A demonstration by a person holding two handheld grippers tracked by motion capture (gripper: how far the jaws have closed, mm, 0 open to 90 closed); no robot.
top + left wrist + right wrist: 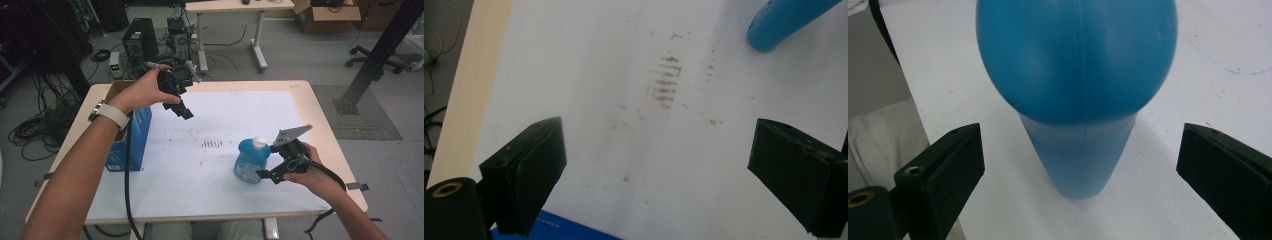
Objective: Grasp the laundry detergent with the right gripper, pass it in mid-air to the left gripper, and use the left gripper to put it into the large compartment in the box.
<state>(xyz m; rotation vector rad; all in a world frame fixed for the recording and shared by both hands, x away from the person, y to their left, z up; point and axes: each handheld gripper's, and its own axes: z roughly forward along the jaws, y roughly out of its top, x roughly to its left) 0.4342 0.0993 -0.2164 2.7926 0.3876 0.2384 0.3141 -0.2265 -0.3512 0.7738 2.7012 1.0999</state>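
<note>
A blue bottle (251, 161) with a white cap (258, 143) is standing upright on the white sheet (220, 120) covering the desk (320, 125), toward the right half and nearer the person's edge. The right tool (264, 175) is sitting just beside the bottle on its right, held low by the right hand (312, 172), jaws pointing at the bottle's lower body. In the right gripper view the bottle (1077, 90) is lying between the two black jaws with clear white gaps on both sides — jaws standing wide apart, nothing gripped, pads not touching. The left tool (184, 111) is hovering above the sheet near the desk's far left, well apart from the bottle, held by the left hand (145, 90) with a watch strap (111, 114) on the wrist. In the left gripper view its jaws are also spread wide and empty — looking down on brown smudge marks (666, 82), with the bottle (784, 22) at the upper right corner. A blue box (132, 137) is standing at the desk's left edge, under the left forearm.
</note>
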